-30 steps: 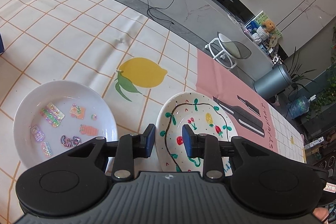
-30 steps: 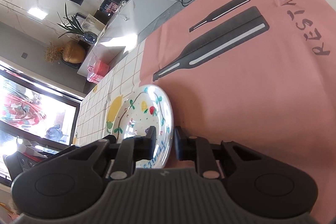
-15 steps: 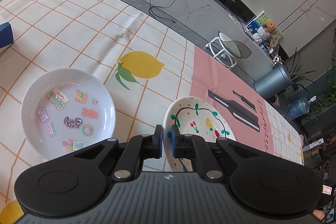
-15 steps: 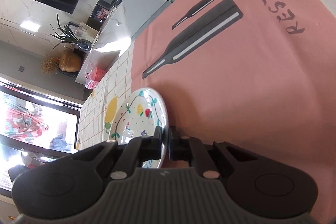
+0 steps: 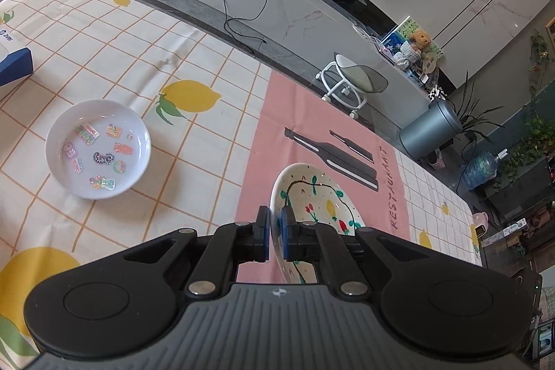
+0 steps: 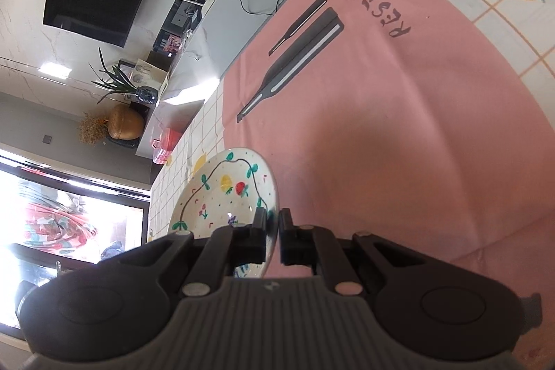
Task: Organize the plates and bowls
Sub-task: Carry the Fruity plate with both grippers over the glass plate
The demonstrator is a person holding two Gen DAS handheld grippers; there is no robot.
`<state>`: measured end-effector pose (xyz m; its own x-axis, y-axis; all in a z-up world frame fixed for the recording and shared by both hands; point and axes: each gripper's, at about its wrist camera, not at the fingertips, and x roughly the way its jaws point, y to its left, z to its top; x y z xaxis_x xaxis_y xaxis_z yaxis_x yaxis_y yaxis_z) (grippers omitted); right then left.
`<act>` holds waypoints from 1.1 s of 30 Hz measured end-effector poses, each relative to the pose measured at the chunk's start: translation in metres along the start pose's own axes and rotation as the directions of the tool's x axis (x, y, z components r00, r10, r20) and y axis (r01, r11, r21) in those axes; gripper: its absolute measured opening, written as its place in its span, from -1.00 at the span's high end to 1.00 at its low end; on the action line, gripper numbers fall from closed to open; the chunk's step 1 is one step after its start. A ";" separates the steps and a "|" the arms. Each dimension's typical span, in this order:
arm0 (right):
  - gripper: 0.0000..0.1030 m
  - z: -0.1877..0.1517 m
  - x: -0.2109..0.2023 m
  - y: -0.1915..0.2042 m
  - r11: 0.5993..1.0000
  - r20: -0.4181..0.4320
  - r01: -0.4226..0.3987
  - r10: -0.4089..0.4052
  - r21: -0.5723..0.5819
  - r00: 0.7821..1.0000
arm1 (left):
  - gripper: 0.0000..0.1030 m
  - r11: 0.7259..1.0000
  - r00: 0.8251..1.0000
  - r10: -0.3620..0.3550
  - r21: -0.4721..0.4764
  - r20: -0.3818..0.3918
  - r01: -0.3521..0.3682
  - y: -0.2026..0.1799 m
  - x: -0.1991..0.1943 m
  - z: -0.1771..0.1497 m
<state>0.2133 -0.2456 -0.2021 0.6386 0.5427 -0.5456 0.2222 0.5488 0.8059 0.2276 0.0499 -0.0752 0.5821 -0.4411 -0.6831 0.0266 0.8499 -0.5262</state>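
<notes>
In the left wrist view, at the far left, I see the white plate [image 5: 98,149] with small colourful stickers inside. It lies flat on the lemon tablecloth [image 5: 104,51], well apart from my tongs. A blue box [image 5: 15,65] is at the left edge of the frame, and I leave it alone.

In the lower middle of this view, my left gripper [image 5: 274,233] is pressed narrow on the rim of the painted plate [image 5: 322,203]. The blue pads [image 5: 285,231] stand one on each side of the rim. The plate is above the pink placemat [image 5: 312,134], and it looks lifted and a little tilted.

In the right wrist view, the same painted plate [image 6: 225,196] is in the lower middle, left of centre. My right gripper [image 6: 273,233] is clamped on another part of its rim, jaws nearly together. I think I hold the plate with both tongs because a thin rim slips easily from one grip. My guess is that it goes next to the white plate, to stack them.
</notes>
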 end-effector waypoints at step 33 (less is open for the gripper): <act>0.93 -0.085 -0.255 -0.129 0.990 0.240 0.018 -0.052 0.139 0.969 | 0.86 0.992 0.985 -0.114 0.034 -0.128 0.119 -0.137 -0.028 -0.179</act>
<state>-0.0411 -0.4010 -0.1868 0.7843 0.3453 -0.5154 0.3340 0.4652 0.8198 0.0627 -0.1061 -0.0747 0.4667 -0.5682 -0.6778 0.1232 0.8007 -0.5863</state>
